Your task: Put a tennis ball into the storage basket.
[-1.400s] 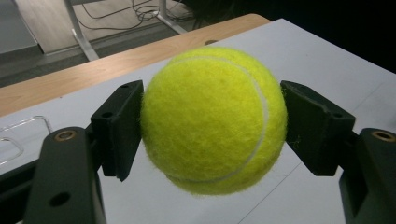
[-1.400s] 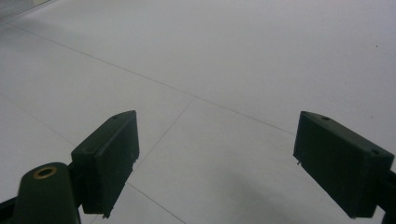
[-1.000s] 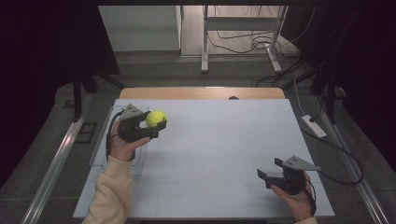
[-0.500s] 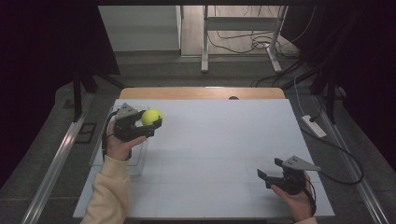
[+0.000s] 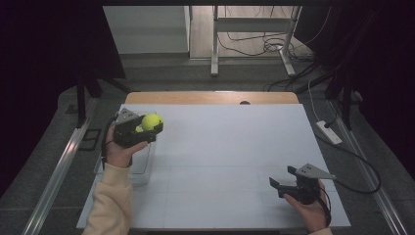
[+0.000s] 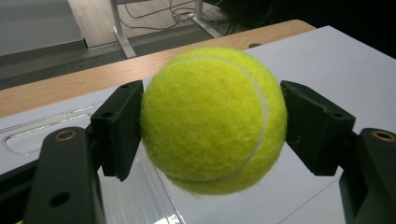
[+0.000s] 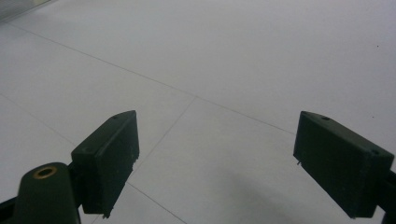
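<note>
High view: left gripper (image 5: 147, 128) is held up over the left side of the bench (image 5: 220, 161), toward the far-left corner, w/ a yellow tennis ball (image 5: 152, 121) clamped between its fingers. Person's left hand (image 5: 120, 149) wraps the gripper body from below; cream sleeve (image 5: 110, 205) comes in from the near edge. Just under and beside that hand sits a clear plastic tray (image 5: 139, 169) on the bench, near the left edge; can't tell if the hand touches it.

Left gripper view: tennis ball (image 6: 214, 119) sits squarely between the two black fingers (image 6: 119, 128), pads pressed against its left and right sides, so fingers are closed on the ball. Ball is off the bench surface, white seam curving across its front. Behind it: wooden strip at the far edge of the bench (image 6: 327, 56) and the clear tray (image 6: 42, 135) at left.

Right gripper (image 5: 286, 183) is near the near-right corner of the bench, low over the surface, in the person's right hand (image 5: 311, 210), grey plate on top, cable trailing off toward the right edge. Well apart from the ball.

Right gripper view: both fingers (image 7: 109, 156) stand wide apart, open, nothing between them, just bare white bench (image 7: 224, 60) w/ thin lines across it.
</note>
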Motion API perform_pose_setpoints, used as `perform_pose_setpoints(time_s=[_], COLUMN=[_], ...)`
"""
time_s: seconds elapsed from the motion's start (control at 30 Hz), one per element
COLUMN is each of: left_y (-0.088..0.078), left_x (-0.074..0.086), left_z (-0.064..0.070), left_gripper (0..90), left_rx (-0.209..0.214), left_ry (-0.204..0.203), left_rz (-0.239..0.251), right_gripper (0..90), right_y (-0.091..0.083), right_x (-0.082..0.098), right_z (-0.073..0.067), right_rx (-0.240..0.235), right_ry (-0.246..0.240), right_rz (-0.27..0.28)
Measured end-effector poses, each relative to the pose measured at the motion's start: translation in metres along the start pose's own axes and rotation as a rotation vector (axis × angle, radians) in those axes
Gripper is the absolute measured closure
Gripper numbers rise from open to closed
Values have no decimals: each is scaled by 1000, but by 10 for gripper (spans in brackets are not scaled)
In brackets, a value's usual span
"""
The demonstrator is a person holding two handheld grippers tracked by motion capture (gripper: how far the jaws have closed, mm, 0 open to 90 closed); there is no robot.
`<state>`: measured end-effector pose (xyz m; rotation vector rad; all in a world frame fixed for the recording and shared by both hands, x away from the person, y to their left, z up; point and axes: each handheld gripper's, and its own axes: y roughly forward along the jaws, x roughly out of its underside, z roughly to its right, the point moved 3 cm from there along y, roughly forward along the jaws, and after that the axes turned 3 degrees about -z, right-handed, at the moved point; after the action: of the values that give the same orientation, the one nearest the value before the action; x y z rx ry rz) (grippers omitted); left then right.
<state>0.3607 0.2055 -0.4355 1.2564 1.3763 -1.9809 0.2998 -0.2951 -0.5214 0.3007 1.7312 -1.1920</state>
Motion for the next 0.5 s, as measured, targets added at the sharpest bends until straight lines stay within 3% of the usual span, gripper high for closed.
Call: perform_pose_setpoints(time_s=[0.5], left_y=[-5], left_x=[4], left_z=[-13], left_gripper=[270], left_rx=[-37], left_ry=[-24], left_rz=[-1], right_gripper=[141], right_y=[1], right_x=[0], right_z=[0], right_rx=[2], right_ry=[-1], right_rz=[0])
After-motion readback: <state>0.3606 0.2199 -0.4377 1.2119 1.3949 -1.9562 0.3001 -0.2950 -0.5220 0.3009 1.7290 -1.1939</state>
